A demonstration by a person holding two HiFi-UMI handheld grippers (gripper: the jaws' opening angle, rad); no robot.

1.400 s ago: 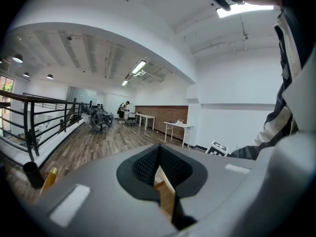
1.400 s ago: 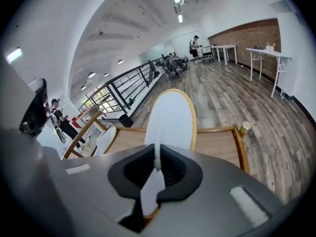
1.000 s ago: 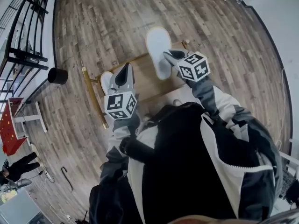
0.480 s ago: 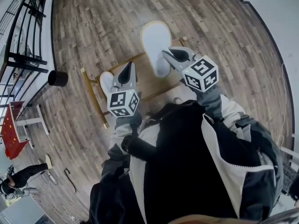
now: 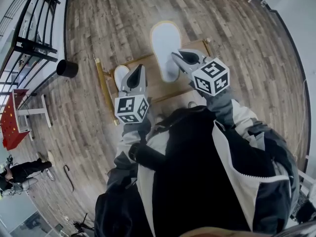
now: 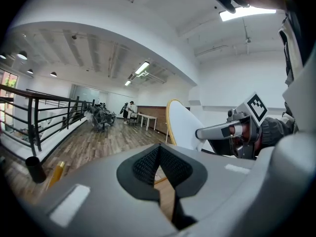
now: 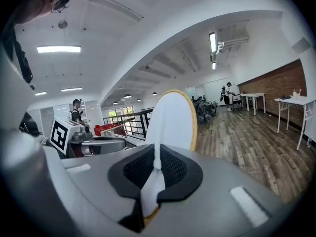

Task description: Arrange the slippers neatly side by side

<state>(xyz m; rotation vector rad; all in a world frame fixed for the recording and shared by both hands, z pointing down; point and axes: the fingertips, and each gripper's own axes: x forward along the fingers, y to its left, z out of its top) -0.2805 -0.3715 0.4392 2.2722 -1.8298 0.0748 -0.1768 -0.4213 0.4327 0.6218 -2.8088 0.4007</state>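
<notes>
My right gripper (image 5: 177, 58) is shut on one end of a white slipper (image 5: 165, 46) with a tan rim, and holds it above a low wooden stand (image 5: 158, 85). In the right gripper view the slipper (image 7: 173, 125) rises upright from the shut jaws (image 7: 155, 172). A second white slipper (image 5: 120, 75) lies on the stand, half hidden by my left gripper (image 5: 138, 72). The left gripper (image 6: 159, 169) is shut with nothing between its jaws. The left gripper view shows the held slipper (image 6: 183, 125) and the right gripper (image 6: 217, 131) beside it.
The stand has a gold side rail (image 5: 105, 95). A black bin (image 5: 66, 68) stands on the plank floor to its left, near a black railing (image 5: 32, 48) and a red table (image 5: 12, 125). A person (image 5: 19, 174) is at the lower left. White tables (image 7: 291, 102) stand far off.
The view has swung slightly. The right gripper has drawn back a little with the slipper still in it. The left gripper stays by the second slipper.
</notes>
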